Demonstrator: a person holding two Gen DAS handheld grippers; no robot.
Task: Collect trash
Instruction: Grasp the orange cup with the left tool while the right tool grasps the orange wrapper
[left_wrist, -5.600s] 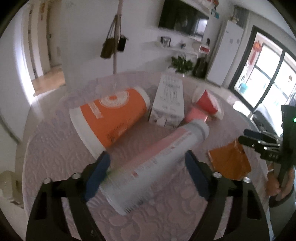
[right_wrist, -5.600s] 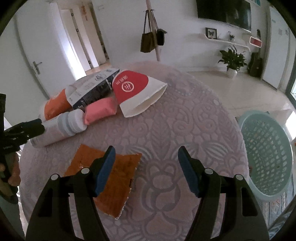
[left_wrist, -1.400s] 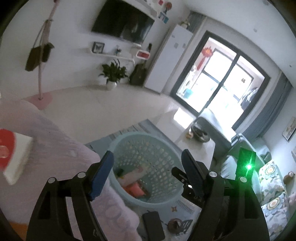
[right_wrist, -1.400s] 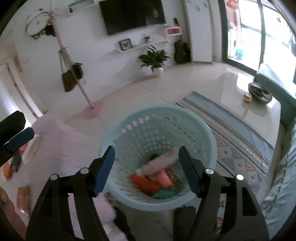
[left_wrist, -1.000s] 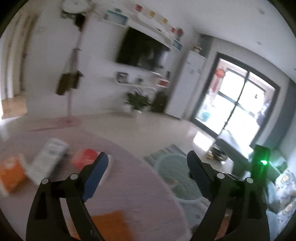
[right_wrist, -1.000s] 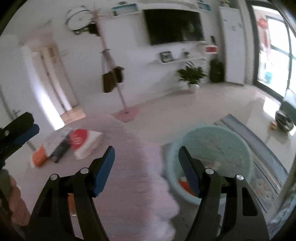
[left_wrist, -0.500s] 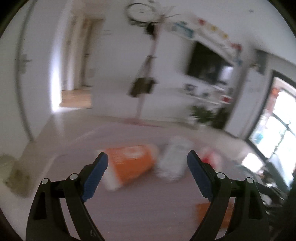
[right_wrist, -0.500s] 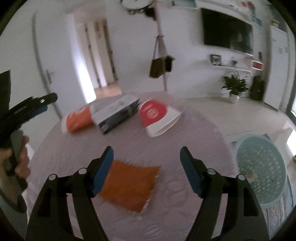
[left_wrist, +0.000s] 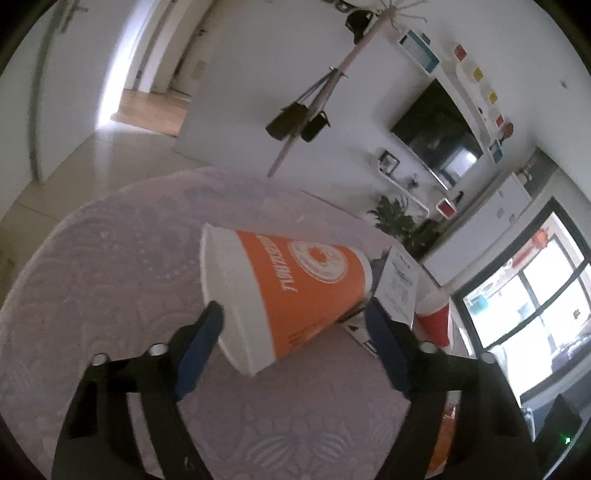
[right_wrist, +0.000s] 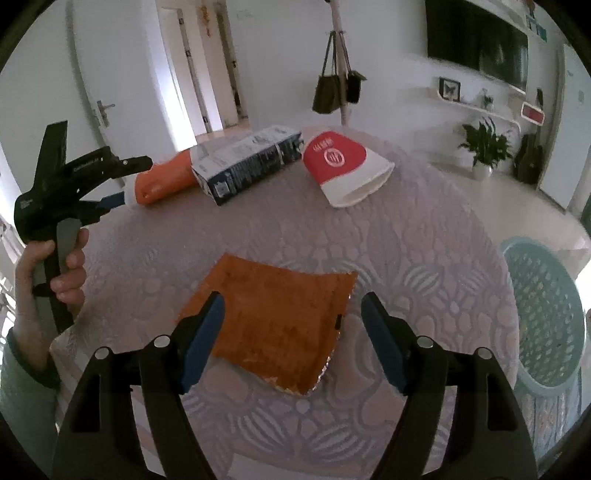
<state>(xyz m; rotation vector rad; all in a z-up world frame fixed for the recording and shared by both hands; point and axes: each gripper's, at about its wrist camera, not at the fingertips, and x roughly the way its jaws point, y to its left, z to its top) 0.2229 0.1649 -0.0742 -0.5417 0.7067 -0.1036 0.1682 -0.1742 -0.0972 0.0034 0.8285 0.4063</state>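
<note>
Left tool (left_wrist: 293, 325): closing around the orange cup (left_wrist: 295, 291), pads not visibly pressing yet.
Orange cup: lying on its side on the table (left_wrist: 110, 266), carton (left_wrist: 400, 284) at 3 o'clock.
Right tool (right_wrist: 293, 314): gaping over the orange wrapper (right_wrist: 273, 321).
Basket (right_wrist: 543, 317): standing at 3 o'clock.

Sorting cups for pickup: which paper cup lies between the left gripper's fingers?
The orange cup; the red cup lies farther off, beyond the carton.
</note>
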